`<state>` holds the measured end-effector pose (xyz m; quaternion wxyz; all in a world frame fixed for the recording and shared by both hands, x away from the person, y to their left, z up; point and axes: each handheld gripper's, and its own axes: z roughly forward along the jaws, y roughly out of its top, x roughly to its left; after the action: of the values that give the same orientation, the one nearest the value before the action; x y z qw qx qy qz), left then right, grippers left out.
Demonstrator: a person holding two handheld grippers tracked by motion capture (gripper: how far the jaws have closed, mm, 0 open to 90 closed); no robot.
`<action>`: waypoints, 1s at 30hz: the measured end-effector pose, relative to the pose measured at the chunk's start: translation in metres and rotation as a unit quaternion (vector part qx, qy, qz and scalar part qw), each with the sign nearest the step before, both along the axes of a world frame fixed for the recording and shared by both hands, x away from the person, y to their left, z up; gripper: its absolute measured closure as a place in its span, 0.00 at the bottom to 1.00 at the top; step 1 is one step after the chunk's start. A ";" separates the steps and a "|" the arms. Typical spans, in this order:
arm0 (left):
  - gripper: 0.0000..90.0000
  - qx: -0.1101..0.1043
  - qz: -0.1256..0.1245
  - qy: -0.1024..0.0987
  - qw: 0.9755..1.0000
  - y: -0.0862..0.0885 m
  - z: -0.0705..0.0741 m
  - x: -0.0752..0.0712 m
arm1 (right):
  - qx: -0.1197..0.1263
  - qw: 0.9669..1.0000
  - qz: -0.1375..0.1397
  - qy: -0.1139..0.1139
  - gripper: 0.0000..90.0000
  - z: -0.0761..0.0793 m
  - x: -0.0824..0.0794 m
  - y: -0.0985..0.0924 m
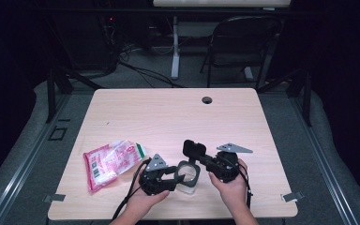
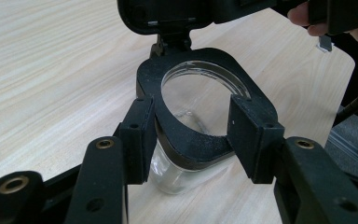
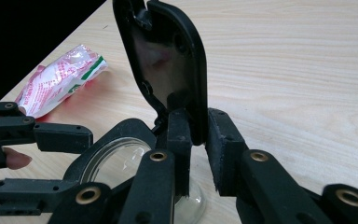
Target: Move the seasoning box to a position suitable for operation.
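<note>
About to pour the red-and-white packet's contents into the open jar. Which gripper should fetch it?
Left, probably. The red-and-white plastic packet lies just left of the left gripper, though that one grips the clear glass jar's black rim. The right gripper holds the hinged black lid open.

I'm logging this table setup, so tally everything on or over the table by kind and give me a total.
Clear jar with black collar and hinged lid: 1
Pink-and-white snack packet: 1
Hand-held tongs: 2, left tongs shut on the jar's collar, right tongs shut on the raised lid
Total: 4
</note>
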<state>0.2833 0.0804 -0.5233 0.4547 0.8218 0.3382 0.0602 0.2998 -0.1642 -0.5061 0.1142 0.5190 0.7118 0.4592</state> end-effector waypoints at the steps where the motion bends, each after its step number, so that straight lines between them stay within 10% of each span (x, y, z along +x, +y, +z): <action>1: 0.58 0.002 0.000 -0.001 1.000 0.000 0.000 0.000 | 0.000 1.000 0.001 0.000 0.89 0.000 0.001 -0.001; 17: 0.57 0.008 0.008 -0.015 1.000 0.001 0.007 0.001 | 0.009 1.000 0.012 0.007 0.73 0.001 0.003 -0.004; 24: 0.54 0.015 0.057 -0.028 0.998 0.047 0.023 0.007 | 0.002 1.000 0.015 0.004 0.64 0.007 -0.004 -0.010; 30: 0.55 0.041 0.121 -0.031 0.991 0.099 0.025 0.014 | -0.034 0.999 0.032 -0.003 0.63 0.017 -0.011 -0.013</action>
<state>0.2974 0.1793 -0.4981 0.4197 0.7907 0.4183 0.1539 0.2892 -0.1768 -0.4892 0.1191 0.4900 0.7430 0.4402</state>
